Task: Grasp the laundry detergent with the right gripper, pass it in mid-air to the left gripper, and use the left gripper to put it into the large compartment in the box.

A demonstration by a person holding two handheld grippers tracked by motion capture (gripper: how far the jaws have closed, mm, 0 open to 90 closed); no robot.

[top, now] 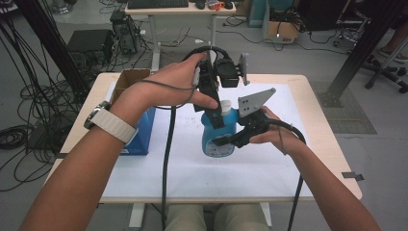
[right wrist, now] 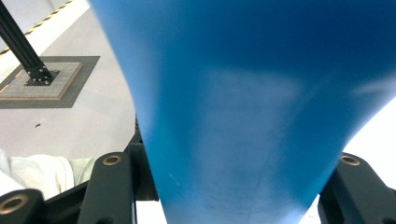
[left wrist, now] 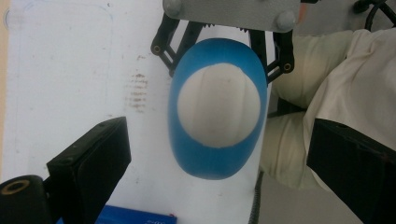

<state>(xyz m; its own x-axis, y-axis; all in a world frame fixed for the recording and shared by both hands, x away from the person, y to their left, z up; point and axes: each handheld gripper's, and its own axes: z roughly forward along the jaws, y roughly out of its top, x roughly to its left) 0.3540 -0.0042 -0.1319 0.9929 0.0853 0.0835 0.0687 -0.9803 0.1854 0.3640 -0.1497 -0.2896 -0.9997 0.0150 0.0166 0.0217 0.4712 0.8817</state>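
Note:
A blue bottle [top: 219,139] with a white cap [top: 225,107] is upright at the middle of the white mat [top: 192,173]. My right gripper [top: 226,141] comes in from the right and is shut on the bottle's body, and the blue wall [right wrist: 243,107] sits between its jaws [right wrist: 231,177]. My left gripper [top: 215,115] points straight down over the cap. Its jaws stand wide open on either side of the cap [left wrist: 218,112], clear of it [left wrist: 219,135]. The left gripper view also has the right gripper [left wrist: 224,53] clasping the bottle [left wrist: 217,163] from the far side.
A blue box [top: 142,137] lies on the table's left side with an open cardboard box [top: 129,78] behind it. The wooden table edge [top: 337,159] runs close to the right. Cables trail from both grippers toward the front edge. A desk [top: 183,9] stands beyond the table.

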